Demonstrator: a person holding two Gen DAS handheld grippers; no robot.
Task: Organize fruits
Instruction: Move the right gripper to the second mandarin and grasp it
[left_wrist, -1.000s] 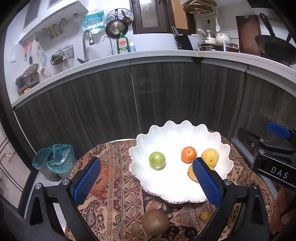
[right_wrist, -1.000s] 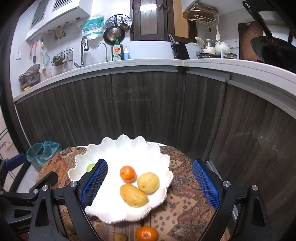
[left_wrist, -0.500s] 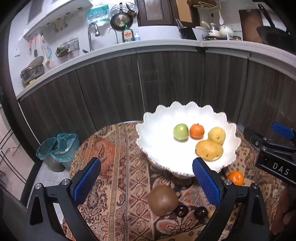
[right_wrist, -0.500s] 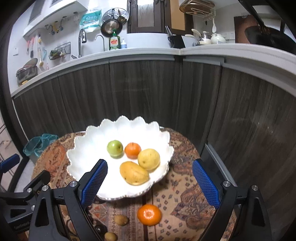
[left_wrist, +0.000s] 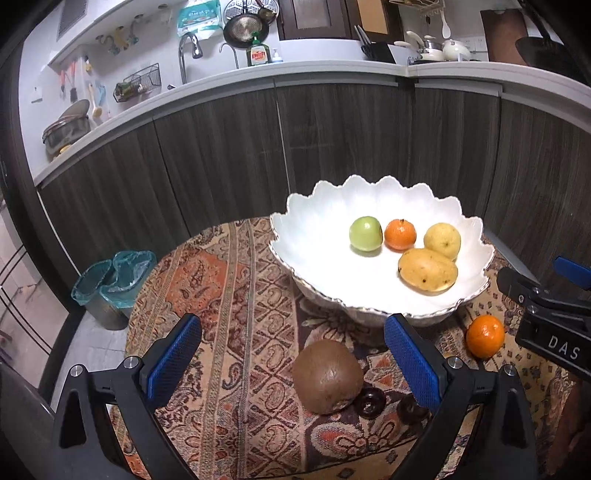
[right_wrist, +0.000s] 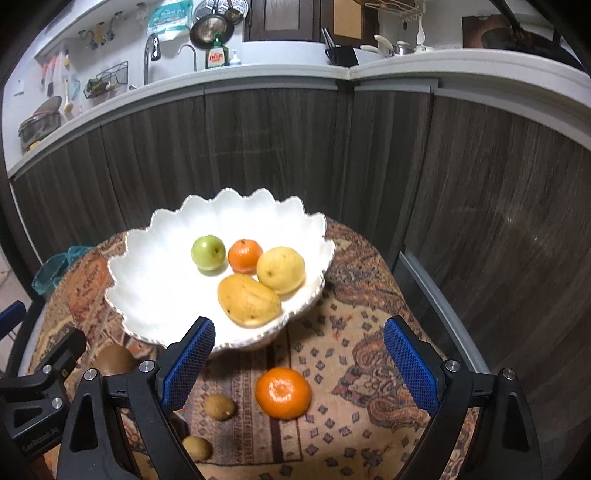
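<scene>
Patterned tablecloth (left_wrist: 236, 302) under white bowl (left_wrist: 317, 221) of four fruits, both tools (left_wrist: 293, 354) (right_wrist: 299, 360) wide open, empty.

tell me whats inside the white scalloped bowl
Four fruits lie in the white scalloped bowl: green apple, tangerine, lemon, mango. Nothing visibly hidden beneath them.

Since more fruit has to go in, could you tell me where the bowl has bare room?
The white bowl is bare across its left half, left of the green apple. Its right side is crowded: apple, tangerine, lemon and mango sit bunched.
</scene>
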